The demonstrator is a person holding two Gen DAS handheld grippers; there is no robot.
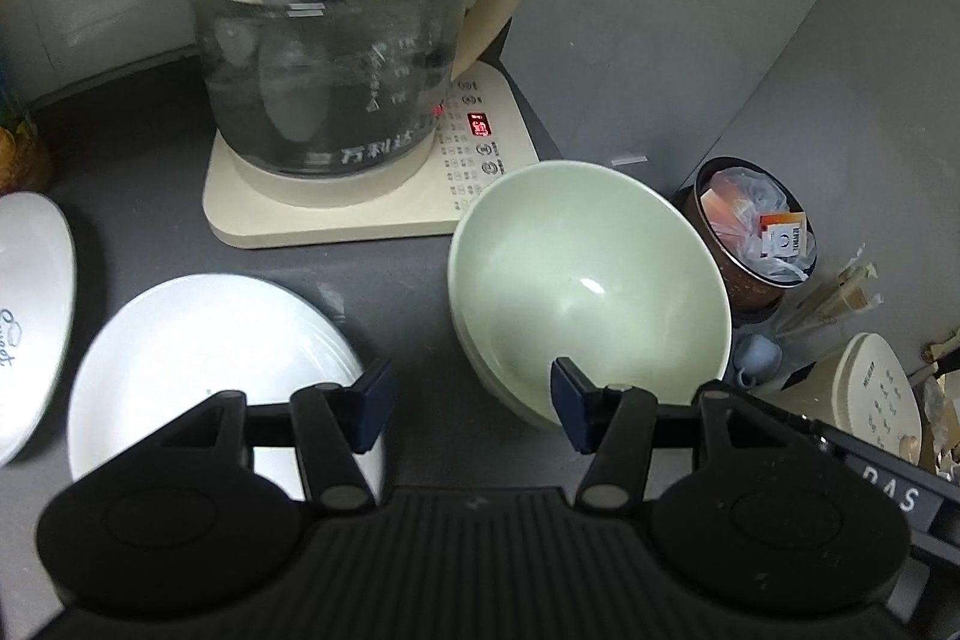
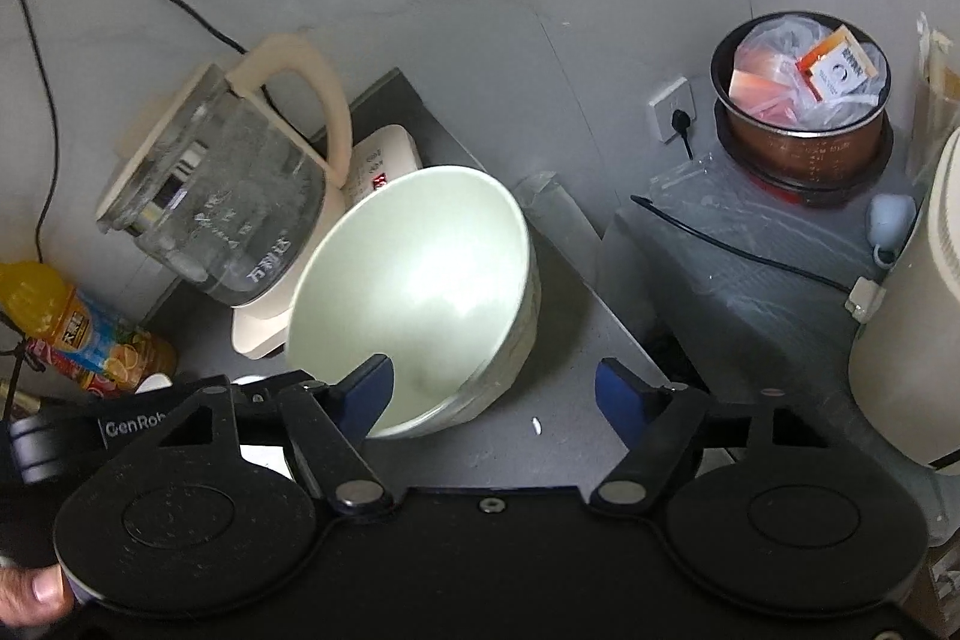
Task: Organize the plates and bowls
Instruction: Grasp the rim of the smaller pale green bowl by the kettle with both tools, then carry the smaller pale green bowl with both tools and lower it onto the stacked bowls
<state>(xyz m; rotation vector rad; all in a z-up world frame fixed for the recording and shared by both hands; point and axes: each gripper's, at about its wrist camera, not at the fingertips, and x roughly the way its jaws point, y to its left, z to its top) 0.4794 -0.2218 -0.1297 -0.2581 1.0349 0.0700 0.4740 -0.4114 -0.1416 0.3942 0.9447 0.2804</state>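
Bowls first: a pale green bowl [image 1: 591, 292] sits right of centre in the left wrist view, and a second rim showing under its lower edge suggests it is nested in another bowl of the same colour. It rests on the dark grey counter [image 1: 414, 292], just in front of the cream base of a glass kettle [image 1: 327, 58] that fills the upper middle of the frame. At lower left lies a white plate [image 1: 198, 358], and a second white dish with blue lettering [image 1: 30, 316] is cut off by the left edge. The left gripper [image 1: 468, 409] is spread wide at the bottom of the frame, holding nothing; its right fingertip overlaps the near rim of the green bowl in the picture, its left fingertip overlaps the plate's edge, and whether either touches cannot be told. In the right wrist view the same green bowl [image 2: 414, 292] sits at centre, with the kettle [image 2: 222, 196] tilted in the frame at its upper left. The right gripper [image 2: 492, 394] is also spread wide and empty, its left fingertip lying over the bowl's lower rim, its right fingertip over bare counter [image 2: 558, 340]. A brown pot stuffed with plastic bags and packets [image 2: 804, 100] stands at upper right, and an orange drink bottle [image 2: 78, 328] lies at the left edge.
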